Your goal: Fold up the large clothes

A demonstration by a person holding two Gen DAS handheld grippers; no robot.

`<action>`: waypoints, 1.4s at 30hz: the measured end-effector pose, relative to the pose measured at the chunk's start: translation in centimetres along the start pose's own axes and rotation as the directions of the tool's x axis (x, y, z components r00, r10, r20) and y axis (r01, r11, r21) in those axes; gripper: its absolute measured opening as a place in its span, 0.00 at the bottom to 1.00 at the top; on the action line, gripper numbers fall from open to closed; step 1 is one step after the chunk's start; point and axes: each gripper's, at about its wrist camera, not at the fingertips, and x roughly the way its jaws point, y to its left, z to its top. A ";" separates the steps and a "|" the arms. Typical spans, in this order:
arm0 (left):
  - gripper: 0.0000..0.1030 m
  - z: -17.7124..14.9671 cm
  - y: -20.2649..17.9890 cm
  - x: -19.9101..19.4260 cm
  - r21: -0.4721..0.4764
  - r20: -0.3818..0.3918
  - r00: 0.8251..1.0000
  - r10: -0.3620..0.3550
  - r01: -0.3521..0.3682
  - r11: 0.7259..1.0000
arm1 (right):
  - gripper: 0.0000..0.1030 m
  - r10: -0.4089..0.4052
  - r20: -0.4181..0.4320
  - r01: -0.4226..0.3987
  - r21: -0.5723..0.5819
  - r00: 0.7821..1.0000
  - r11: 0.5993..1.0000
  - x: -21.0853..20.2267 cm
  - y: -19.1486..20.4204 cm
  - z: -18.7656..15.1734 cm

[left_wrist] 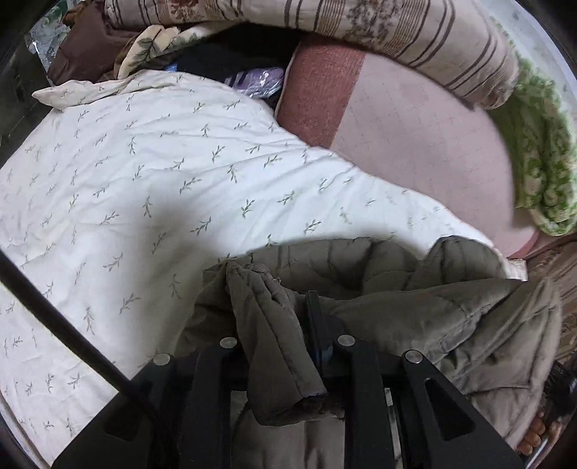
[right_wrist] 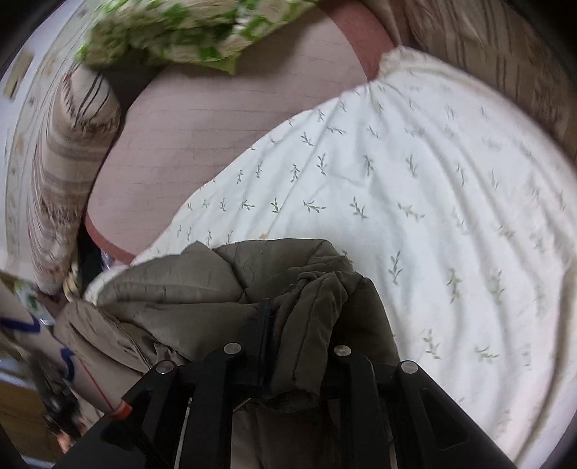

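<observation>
Bunched olive-grey quilted jacket [left_wrist: 396,306] fabric fills the 6 o'clock part of both wrist views, a thick fold of it clamped in the left gripper [left_wrist: 281,310] and another pinched in the right gripper [right_wrist: 299,317], each clenched on the cloth. Beyond the jacket, from 9 to 12 o'clock in the left view, spreads a white quilt with a small leaf print [left_wrist: 162,180], the jacket's far edge lying on it. At 1 o'clock shows a pink bed sheet [left_wrist: 414,137], bordered by a striped floral blanket [left_wrist: 414,32] at 12 and a green-patterned cloth [left_wrist: 533,151] at 3.
</observation>
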 end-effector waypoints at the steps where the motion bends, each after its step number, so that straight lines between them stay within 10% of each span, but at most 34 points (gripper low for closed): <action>1: 0.20 0.1 0.4 -1.2 -0.007 0.019 0.999 -0.030 0.030 1.000 | 0.19 0.022 0.002 -0.022 0.016 1.000 1.000 -0.4 -0.2 0.0; 4: 0.26 0.2 1.0 -4.8 -0.011 0.068 0.988 -0.138 0.139 0.990 | 0.31 0.112 0.046 -0.113 0.030 0.993 0.993 -2.8 -0.7 -0.1; 8: 0.37 -0.1 1.6 -8.7 -0.027 0.063 0.965 -0.254 0.256 0.966 | 0.88 0.169 0.152 -0.172 0.007 0.974 0.985 -6.8 0.4 -0.4; 14: 0.61 -0.3 3.1 -13.9 -0.123 0.152 0.900 -0.409 0.427 0.896 | 0.87 0.051 0.268 -0.012 -0.145 0.962 0.989 -12.2 5.0 -2.7; 20: 0.61 -2.6 1.5 -18.6 0.006 0.220 0.950 -0.221 0.226 0.974 | 0.64 0.064 0.219 0.051 -0.482 0.974 0.875 -12.5 13.8 -10.5; 26: 0.63 -10.0 1.6 -17.5 0.090 0.248 0.963 -0.100 0.080 0.993 | 0.63 0.051 0.180 0.071 -0.615 0.982 0.785 -5.7 20.6 -15.9; 32: 0.63 -14.7 2.8 -12.9 0.099 0.253 0.966 -0.045 0.020 0.995 | 0.71 -0.172 0.230 0.276 -0.573 0.958 0.772 5.6 23.3 -11.8; 42: 0.63 -15.0 5.1 -9.3 0.072 0.254 0.967 -0.017 -0.001 0.997 | 0.82 -0.241 0.277 0.353 -0.493 0.930 0.795 14.7 22.3 -4.6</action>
